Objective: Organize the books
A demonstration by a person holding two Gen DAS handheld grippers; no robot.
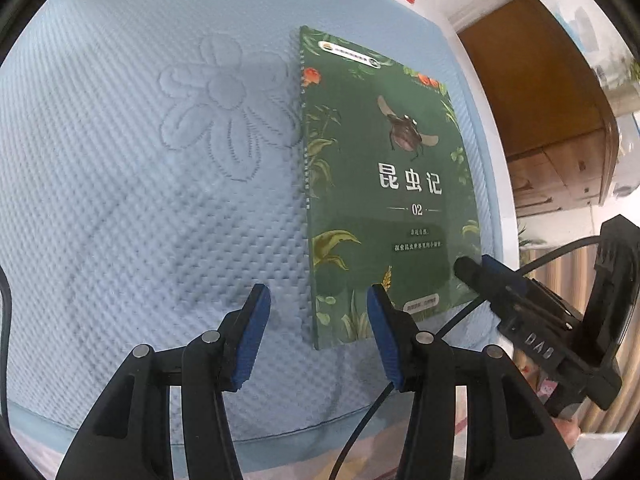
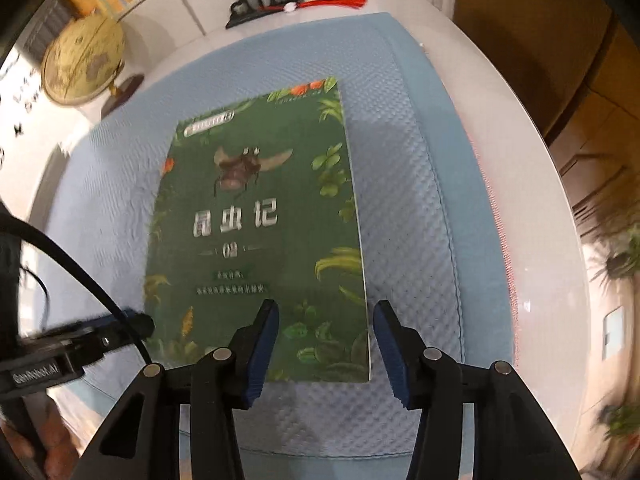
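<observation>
Below right hand-held gripper point(image 2: 326, 344): green book point(image 2: 256, 232)

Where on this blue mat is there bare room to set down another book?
The wide stretch of blue mat left of the green book, around the stitched flower, is bare. Right of the book, only a narrow strip remains before the mat's edge.

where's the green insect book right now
The green book lies flat, cover up, on the light blue quilted mat, toward the mat's right edge in the left wrist view, its near end under both grippers; a globe stands beyond the mat.
</observation>
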